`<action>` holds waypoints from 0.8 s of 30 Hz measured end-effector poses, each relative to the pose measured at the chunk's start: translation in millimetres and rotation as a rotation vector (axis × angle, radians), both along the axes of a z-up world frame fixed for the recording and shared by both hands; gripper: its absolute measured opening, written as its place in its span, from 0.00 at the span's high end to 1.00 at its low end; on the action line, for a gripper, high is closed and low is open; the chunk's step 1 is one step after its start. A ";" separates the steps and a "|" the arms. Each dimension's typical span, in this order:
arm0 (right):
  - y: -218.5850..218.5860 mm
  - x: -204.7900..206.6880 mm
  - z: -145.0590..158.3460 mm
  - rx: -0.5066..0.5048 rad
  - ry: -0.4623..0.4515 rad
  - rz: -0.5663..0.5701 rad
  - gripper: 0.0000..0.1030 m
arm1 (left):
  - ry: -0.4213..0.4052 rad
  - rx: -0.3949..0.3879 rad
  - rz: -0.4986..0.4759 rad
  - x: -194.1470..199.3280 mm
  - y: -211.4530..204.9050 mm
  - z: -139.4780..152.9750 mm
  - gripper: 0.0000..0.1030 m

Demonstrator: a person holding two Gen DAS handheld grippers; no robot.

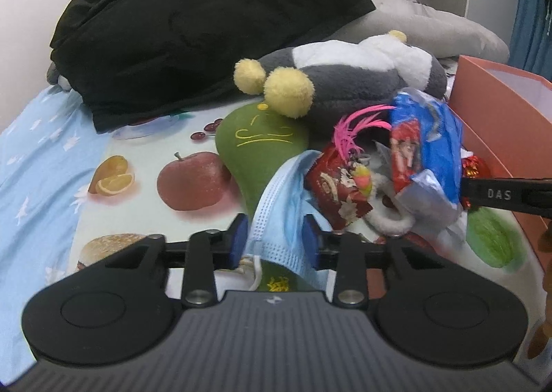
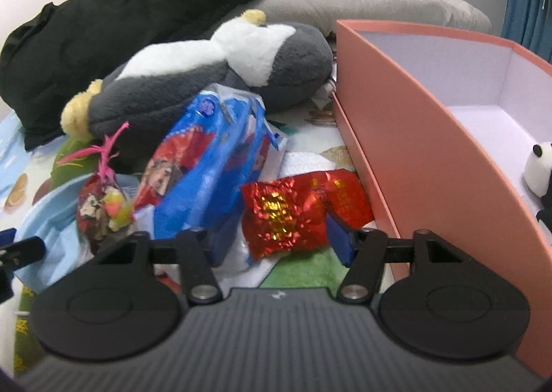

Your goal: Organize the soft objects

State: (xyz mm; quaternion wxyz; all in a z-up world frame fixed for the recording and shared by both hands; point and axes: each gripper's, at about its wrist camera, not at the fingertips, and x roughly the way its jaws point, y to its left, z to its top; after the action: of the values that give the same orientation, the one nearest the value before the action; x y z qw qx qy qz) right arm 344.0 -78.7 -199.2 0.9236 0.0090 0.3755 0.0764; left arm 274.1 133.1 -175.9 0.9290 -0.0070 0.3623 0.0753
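Left gripper [image 1: 276, 240] jaws are pinched narrow, right gripper [image 2: 276, 236] jaws set wider, both angled downward.

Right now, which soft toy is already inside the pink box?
The small panda toy, black and white, sits inside the pink box. The grey penguin plush lies outside, on the bed.

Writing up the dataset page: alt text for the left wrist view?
The left gripper closes around a blue face mask on a fruit-print sheet. Behind lie snack packets, a green pillow, a grey plush penguin and black clothing.
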 end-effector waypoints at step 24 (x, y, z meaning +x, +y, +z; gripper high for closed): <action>-18.6 -71.8 29.9 0.050 0.021 0.126 0.61 | -0.035 -0.213 0.106 -85.4 -25.4 33.0 0.96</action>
State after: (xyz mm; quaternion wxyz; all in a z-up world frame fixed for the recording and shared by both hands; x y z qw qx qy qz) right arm 272.2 -97.3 -169.3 0.9124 0.0091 0.3832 0.1433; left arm 188.7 107.6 -142.9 0.9240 -0.1262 0.3509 0.0852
